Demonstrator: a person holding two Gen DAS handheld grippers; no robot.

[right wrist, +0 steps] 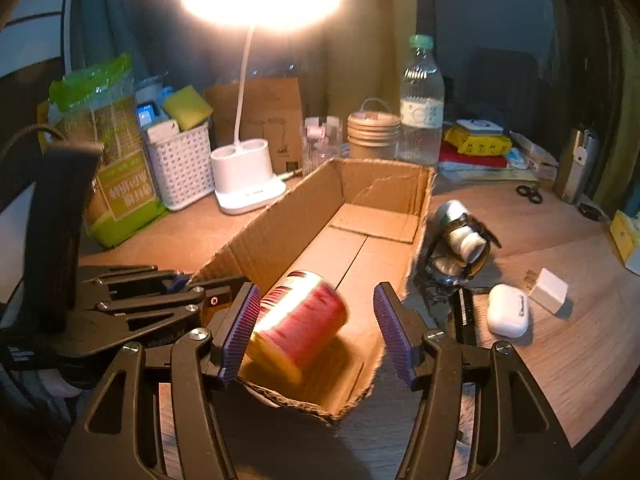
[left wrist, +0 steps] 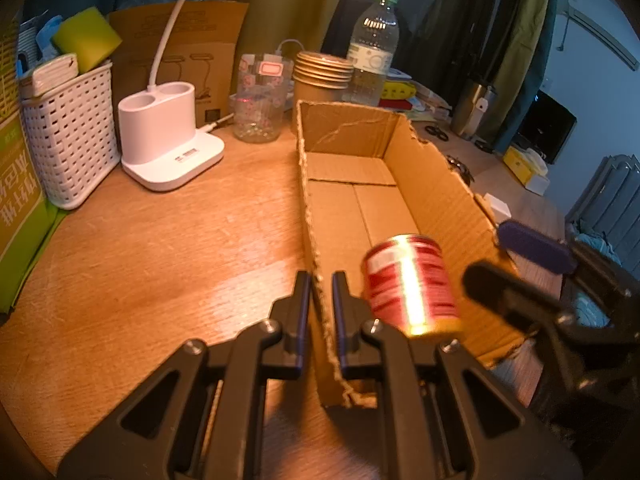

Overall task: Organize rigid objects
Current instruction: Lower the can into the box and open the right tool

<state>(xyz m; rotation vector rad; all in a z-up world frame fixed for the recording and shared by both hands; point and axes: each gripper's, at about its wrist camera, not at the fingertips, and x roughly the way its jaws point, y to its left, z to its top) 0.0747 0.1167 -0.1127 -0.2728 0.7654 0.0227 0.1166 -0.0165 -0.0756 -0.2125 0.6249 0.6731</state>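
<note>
Left tool (left wrist: 320, 320) nipped tight on the near left wall of the open brown corrugated cardboard box (left wrist: 348, 164); the wall edge sits between its pads, so this hand steadies the box on the wooden counter (left wrist: 160, 248).

Right tool (right wrist: 316, 332) stands half wide over the near end of the box; the red cylindrical tin can with gold rim (right wrist: 298, 320) lies tilted and motion-blurred between the ribbed pads; no pad clearly presses it, the right pad stands well apart from it; I judge it released and dropping into the box, though contact with the left pad cannot be ruled out.

Remaining loose items on the counter right of the box: white oval earbud case (right wrist: 507, 310), small white cube charger (right wrist: 550, 290), a white bottle-like item tangled in dark straps (right wrist: 460, 236); likely next candidates.

Risks:
- can lands on its edge and rolls the length of the box floor; cause: tilted fall, round body;
- can strikes the ragged near wall and tips out; cause: it sits close to the torn near edge;
- box shifts or the thin wall buckles if the left grip slackens or twists; cause: single-wall pinch.
</note>
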